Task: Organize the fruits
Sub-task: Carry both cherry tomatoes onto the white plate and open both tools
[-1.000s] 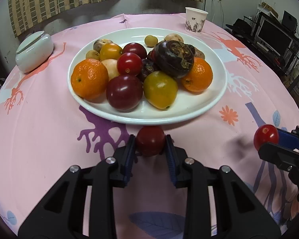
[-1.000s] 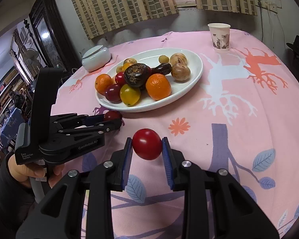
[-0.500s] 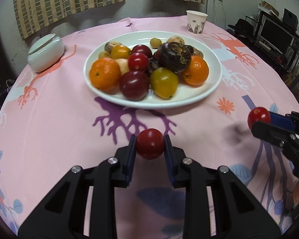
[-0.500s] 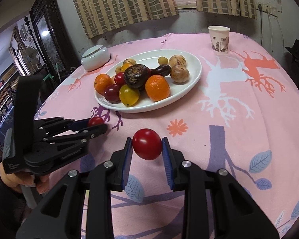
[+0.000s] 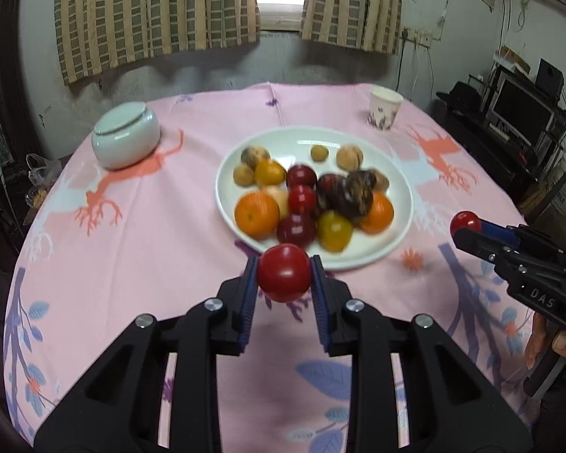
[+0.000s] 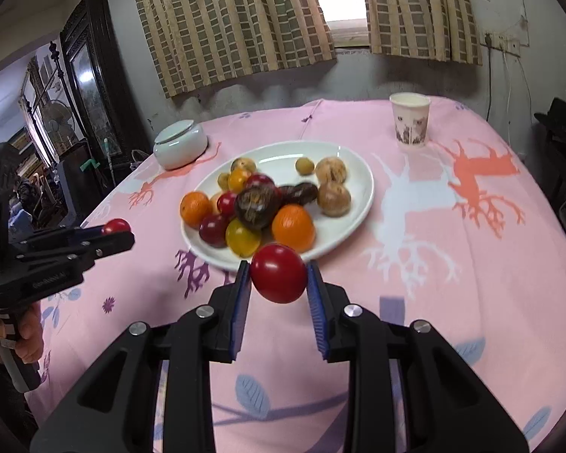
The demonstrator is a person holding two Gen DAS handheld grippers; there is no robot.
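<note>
A white plate (image 5: 400, 185) (image 6: 358, 188) on the pink tablecloth holds oranges, red and yellow tomatoes, dark fruits and brown round fruits. My left gripper (image 5: 283, 273) is shut on a red tomato (image 5: 283, 272) and holds it above the cloth, in front of the plate's near rim. It also shows in the right wrist view (image 6: 115, 232). My right gripper (image 6: 279, 273) is shut on another red tomato (image 6: 279, 272), held above the cloth near the plate's front edge. It shows at the right in the left wrist view (image 5: 466, 224).
A pale green lidded jar (image 5: 126, 134) (image 6: 180, 144) stands at the back left of the round table. A paper cup (image 5: 384, 113) (image 6: 410, 119) stands at the back right. Dark furniture and a monitor (image 5: 520, 113) lie beyond the right table edge.
Both grippers have lifted and drawn back from the plate, each still holding its tomato. The plate now looks smaller and farther away in both views.
</note>
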